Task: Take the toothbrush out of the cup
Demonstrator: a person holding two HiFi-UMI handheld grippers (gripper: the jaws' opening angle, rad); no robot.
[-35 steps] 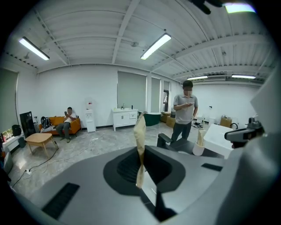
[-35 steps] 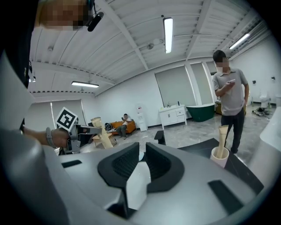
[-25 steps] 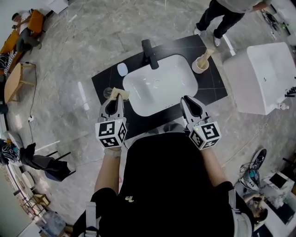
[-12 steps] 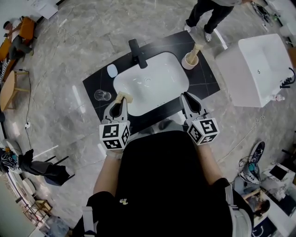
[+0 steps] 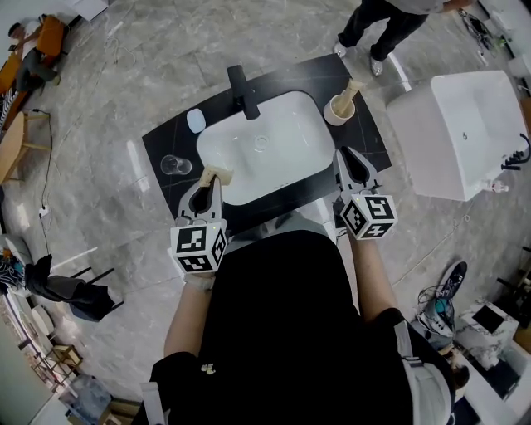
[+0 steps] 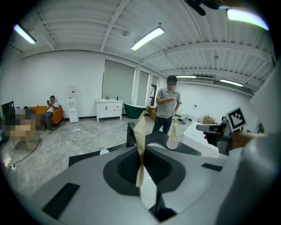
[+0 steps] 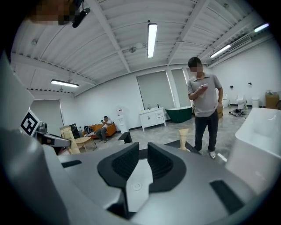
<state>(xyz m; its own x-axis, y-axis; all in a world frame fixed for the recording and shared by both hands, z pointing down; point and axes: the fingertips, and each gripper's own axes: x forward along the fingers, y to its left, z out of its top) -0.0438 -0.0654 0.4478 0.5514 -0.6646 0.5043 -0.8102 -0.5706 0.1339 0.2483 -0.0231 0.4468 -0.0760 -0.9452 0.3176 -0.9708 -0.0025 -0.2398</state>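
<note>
A white cup [image 5: 338, 110] stands on the black counter's [image 5: 375, 141] far right corner with a beige toothbrush [image 5: 353, 87] upright in it; the cup [image 6: 172, 142] also shows in the left gripper view. My left gripper [image 5: 209, 181] is over the sink's [image 5: 265, 145] front left rim, shut on a second beige toothbrush [image 5: 217, 173] that stands up between its jaws [image 6: 141, 132]. My right gripper [image 5: 347, 158] is shut and empty [image 7: 143, 151], over the counter just right of the sink and short of the cup [image 7: 185, 149].
A black faucet [image 5: 243, 91] rises behind the sink. A clear glass [image 5: 175, 164] and a pale oval soap [image 5: 196, 121] sit on the counter's left side. A white tub [image 5: 460, 133] stands to the right. A person [image 5: 390, 25] stands beyond the counter.
My left gripper has moved right with its toothbrush, away from the clear glass to the sink's front rim. My right gripper has moved forward along the sink's right side, nearer the cup.
</note>
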